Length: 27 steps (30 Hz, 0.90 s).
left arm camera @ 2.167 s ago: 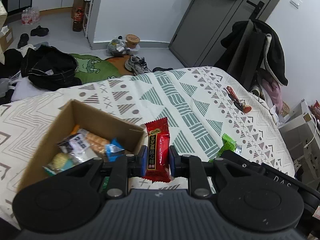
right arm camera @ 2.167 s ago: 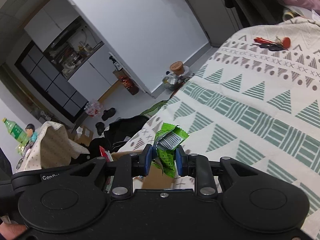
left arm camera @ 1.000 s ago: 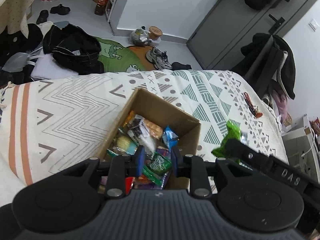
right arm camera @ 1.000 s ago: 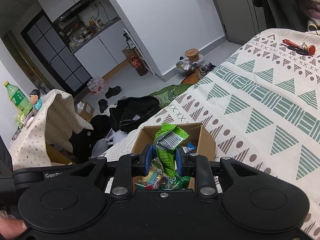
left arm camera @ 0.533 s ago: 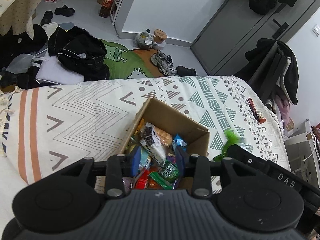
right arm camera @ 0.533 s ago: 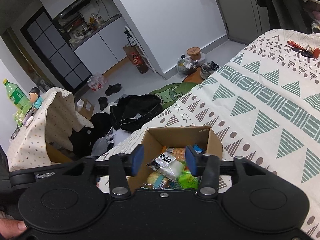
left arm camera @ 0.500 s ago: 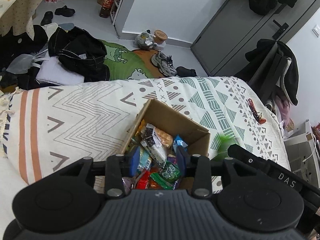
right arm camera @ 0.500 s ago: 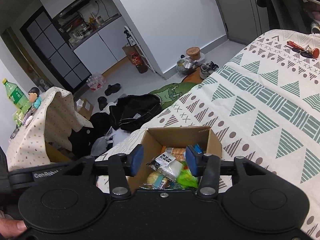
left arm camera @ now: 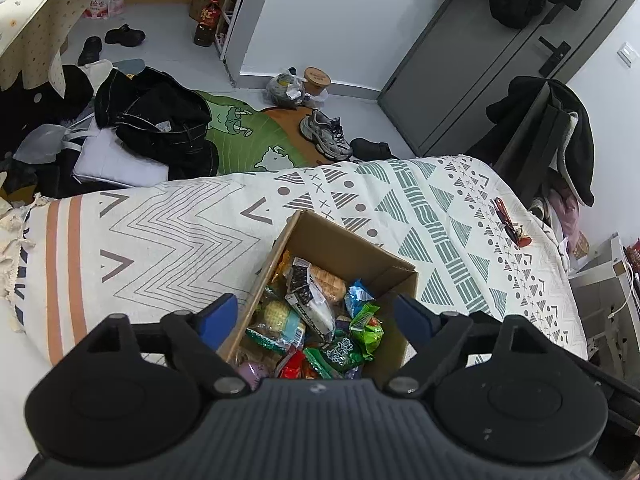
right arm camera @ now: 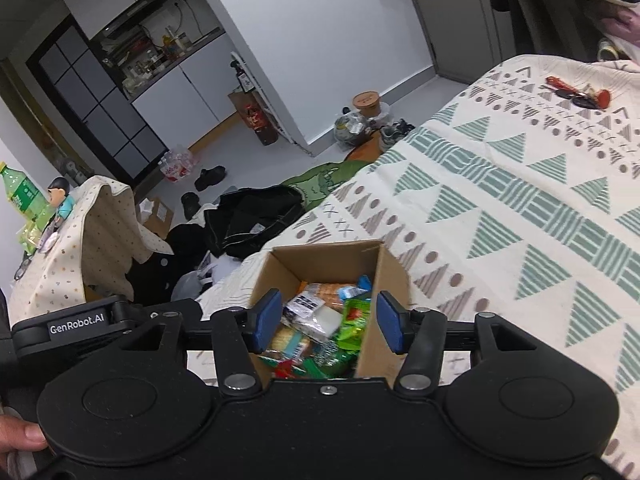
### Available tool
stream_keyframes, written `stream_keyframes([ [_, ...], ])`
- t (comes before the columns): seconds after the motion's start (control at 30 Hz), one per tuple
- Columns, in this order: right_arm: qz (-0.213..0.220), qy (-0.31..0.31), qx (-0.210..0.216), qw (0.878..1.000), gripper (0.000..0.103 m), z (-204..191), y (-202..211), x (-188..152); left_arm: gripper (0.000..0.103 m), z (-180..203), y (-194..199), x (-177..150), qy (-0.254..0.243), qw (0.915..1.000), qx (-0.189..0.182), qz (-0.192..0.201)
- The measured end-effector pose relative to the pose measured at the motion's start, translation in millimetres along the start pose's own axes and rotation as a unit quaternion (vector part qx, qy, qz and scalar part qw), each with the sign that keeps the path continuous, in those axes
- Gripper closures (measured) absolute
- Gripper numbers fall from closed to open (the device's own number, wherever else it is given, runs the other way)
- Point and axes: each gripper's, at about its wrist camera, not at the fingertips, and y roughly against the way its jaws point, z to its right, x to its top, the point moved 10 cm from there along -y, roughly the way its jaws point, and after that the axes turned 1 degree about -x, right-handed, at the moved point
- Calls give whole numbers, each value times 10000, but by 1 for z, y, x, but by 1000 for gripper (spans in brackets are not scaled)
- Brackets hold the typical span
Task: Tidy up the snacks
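1. Left wrist view: left gripper (left arm camera: 316,314), jaws just opening wide, gripping nothing, is hovering over cardboard box (left arm camera: 344,246) of snacks (left arm camera: 316,312) sitting on patterned bedspread (left arm camera: 160,232).
2. Right gripper (right arm camera: 326,322), jaws just opening, empty, is hanging above the same box.

snacks (left arm camera: 316,320) in box (left arm camera: 344,246) | box on bed (left arm camera: 168,240)

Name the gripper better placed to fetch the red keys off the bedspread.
Right, probably. The left gripper and right gripper have both just been opening, nothing between their jaws, over the cardboard box. The keys lie to the right in both views, on the right gripper's side.
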Motion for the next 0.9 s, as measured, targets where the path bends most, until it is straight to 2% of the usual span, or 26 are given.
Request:
stream_keyframes([
  [0.2, 93, -5, -109, 9999, 33, 9, 20, -3, 15, 11, 6, -8, -208, 9998, 19, 21],
  [0.27, 134, 10, -139, 9998, 24, 11, 27, -4, 13, 15, 7, -11, -326, 9995, 30, -12],
  [0.4, 178, 11, -197, 9996, 21, 17, 41, -9, 12, 25, 13, -19, -497, 9987, 53, -15],
  [0.57, 285, 17, -309, 9991, 11, 24, 63, -12, 12, 38, 23, -30, -719, 9974, 54, -20],
  [0.73, 431, 69, -403, 9982, 3, 30, 85, -12, 7, 51, 34, -39, -859, 9963, 28, -3],
  [0.9, 543, -8, -472, 9974, 0, 36, 105, -15, 5, 64, 47, -50, -1053, 9944, 23, 6],
])
